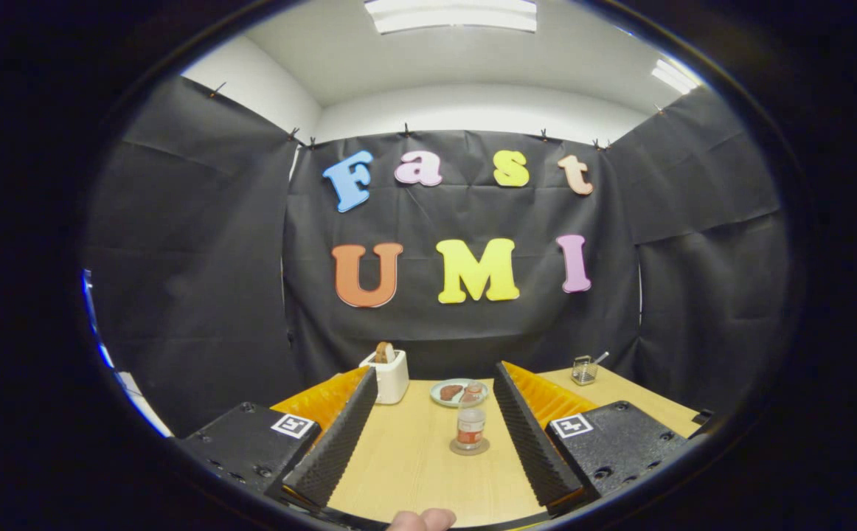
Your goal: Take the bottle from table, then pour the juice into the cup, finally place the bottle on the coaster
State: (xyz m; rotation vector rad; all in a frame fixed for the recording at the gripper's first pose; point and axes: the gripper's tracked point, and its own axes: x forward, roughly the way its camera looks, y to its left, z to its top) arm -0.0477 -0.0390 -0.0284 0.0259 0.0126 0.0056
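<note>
- Gripper (432,413) spread wide, nothing held, fingers flanking a strip of wooden table (406,472)
- Small clear bottle (470,422) upright between the fingers, just ahead of them, standing on a round coaster (470,447)
- Behind the bottle, a plate (443,394) with food; to its left, a white toaster (389,376); far right, a glass cup (584,369)
- Probably light, smooth, slippery; best gripped mid-body, below the cap
- Fingertip (422,520) of a person nearest the camera
</note>
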